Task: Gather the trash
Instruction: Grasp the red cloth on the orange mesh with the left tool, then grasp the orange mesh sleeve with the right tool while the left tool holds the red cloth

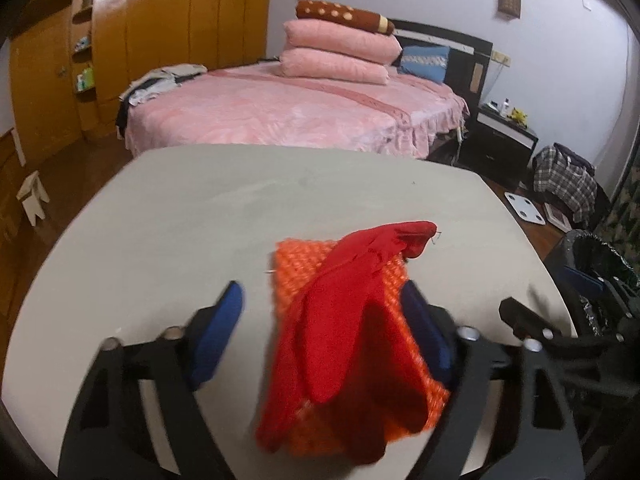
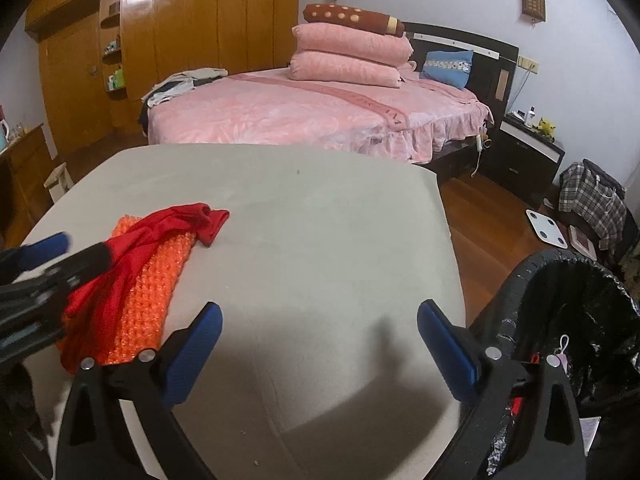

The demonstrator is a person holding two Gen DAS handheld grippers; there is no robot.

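A red plastic bag [image 1: 352,300] lies over an orange bubble-wrap sheet [image 1: 292,276] on the grey table [image 1: 200,208]. My left gripper [image 1: 324,304] is open, its blue pads on either side of this pile, which drapes between them. The same pile shows in the right wrist view as the red bag [image 2: 160,228] on the orange sheet [image 2: 152,296], with the left gripper [image 2: 60,256] at it. My right gripper [image 2: 318,326] is open and empty over bare table [image 2: 320,220], right of the pile. A black-lined trash bin [image 2: 572,320] stands at the table's right edge.
The bin also shows in the left wrist view [image 1: 596,264], holding some scraps. A pink bed [image 2: 320,108] stands beyond the table. A black nightstand [image 2: 528,152], a white scale [image 2: 546,228] and a plaid bag [image 2: 592,200] sit on the wood floor at right.
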